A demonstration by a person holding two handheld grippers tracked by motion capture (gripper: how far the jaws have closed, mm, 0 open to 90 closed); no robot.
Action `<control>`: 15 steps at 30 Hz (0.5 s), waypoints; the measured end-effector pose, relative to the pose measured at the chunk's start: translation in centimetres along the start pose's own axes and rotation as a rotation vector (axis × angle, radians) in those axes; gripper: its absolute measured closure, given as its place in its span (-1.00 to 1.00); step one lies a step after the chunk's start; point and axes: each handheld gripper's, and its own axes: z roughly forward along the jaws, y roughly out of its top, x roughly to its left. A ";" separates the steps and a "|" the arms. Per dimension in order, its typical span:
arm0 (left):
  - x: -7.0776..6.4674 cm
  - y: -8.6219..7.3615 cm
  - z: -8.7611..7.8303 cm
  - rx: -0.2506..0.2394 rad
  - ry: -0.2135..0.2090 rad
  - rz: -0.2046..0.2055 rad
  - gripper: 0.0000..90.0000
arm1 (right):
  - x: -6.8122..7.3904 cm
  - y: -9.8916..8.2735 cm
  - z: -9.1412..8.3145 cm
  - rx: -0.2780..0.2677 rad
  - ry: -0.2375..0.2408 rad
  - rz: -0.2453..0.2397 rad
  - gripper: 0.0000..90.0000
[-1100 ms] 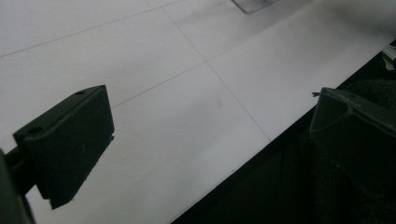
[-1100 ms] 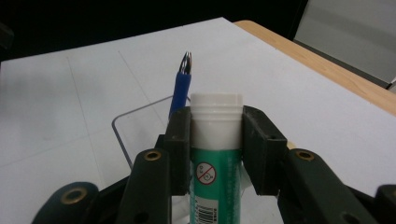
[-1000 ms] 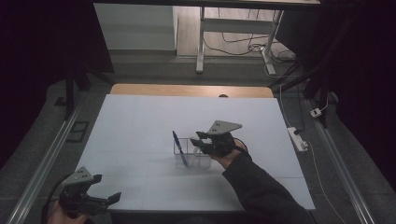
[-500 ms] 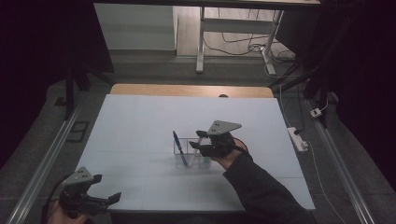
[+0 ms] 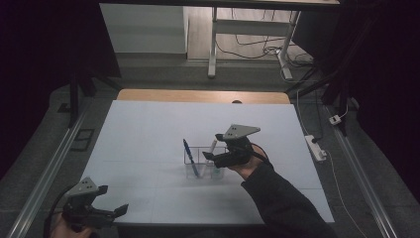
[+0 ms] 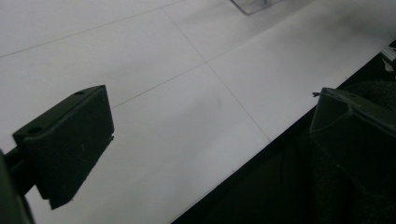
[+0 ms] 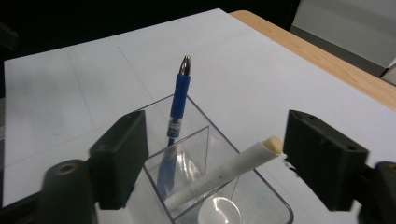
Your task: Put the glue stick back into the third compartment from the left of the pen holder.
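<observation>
Room: dim, with a white tabletop (image 5: 148,134) lit in the middle and a wooden strip along its far edge.
Holder: a clear plastic pen holder (image 5: 203,161) stands mid-tabletop.
Blue pen (image 7: 176,105): upright in the holder's far compartment.
White pen (image 7: 224,172): leaning in the near compartment, its tip close to one jaw.
Right claw (image 7: 224,161): jaws just been opening, spread either side of the white pen, not pressing it.
Left claw (image 5: 116,212): at the near left edge, open, gripping nothing.
</observation>
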 end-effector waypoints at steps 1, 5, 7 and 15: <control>0.0 0.0 0.0 0.000 0.000 -0.001 -1.00 | 0.0 0.0 -0.2 0.001 -0.001 0.007 -0.59; 0.0 0.0 -0.1 -0.005 0.005 -0.003 -1.00 | 0.0 0.0 -0.9 0.025 0.011 0.037 -0.70; 0.0 0.0 -0.1 -0.007 0.006 -0.005 -1.00 | 0.0 -0.1 -1.3 0.044 0.022 0.062 -0.75; 0.0 -0.2 -0.4 -0.031 -0.001 -0.008 -1.00 | 0.2 -1.0 -3.2 0.076 0.004 0.085 -0.87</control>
